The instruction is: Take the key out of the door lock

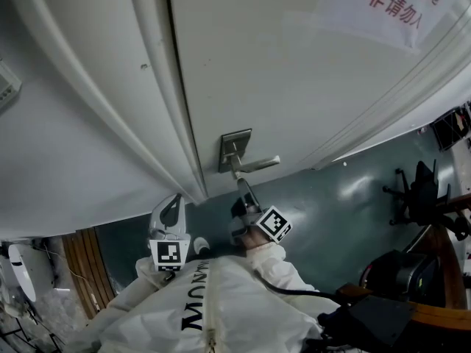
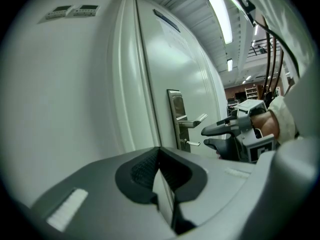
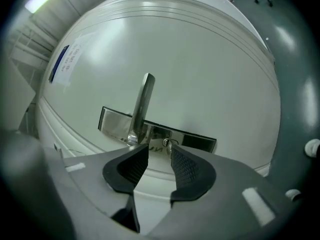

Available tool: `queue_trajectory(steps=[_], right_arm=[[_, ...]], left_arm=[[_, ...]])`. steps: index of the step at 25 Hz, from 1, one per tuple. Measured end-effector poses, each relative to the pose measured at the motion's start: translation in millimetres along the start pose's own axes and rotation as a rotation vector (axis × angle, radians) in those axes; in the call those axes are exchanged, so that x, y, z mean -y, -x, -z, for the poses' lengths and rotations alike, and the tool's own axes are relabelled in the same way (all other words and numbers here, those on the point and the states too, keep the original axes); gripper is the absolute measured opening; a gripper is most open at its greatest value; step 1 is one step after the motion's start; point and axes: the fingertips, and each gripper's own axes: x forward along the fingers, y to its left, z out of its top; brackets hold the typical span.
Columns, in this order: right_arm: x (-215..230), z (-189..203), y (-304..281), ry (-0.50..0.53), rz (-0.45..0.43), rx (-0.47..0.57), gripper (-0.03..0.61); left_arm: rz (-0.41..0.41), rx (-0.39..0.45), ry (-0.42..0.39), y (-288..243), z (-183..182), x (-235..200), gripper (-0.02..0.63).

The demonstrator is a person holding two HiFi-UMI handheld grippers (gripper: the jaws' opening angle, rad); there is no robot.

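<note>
The door (image 1: 294, 87) carries the lock plate (image 3: 195, 140); the key (image 3: 167, 144) juts from it, small, stiff, light, probably slick; I'd pinch its flat head. My right gripper (image 3: 159, 151) stands part-open just before it, seemingly not touching; my left gripper (image 2: 161, 154) is closed, empty.

A white paper sign (image 1: 394, 6) with red writing hung far to the right. A black office chair (image 1: 421, 191) stood on the shiny grey-green floor (image 1: 331, 204), right. A long bright ceiling lamp (image 2: 221, 16) glowed.
</note>
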Motion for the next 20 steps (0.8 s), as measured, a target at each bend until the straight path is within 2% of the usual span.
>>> queue_trajectory(steps=[3,10,20], right_arm=[[0,3,-7,-0.064,-0.047,0.002,0.126],[13,6,-12,-0.159,-0.053,0.014,0.108],[18,6,-13,-0.167,-0.04,0.013,0.1]], left_arm=[[-0.004,0.007,0.001,0,-1,-1,0.0],[-0.007,-0.012,-0.024,1,4,-5,0.0],[-0.011,-0.005,-0.002,-1,1,-4,0.0]])
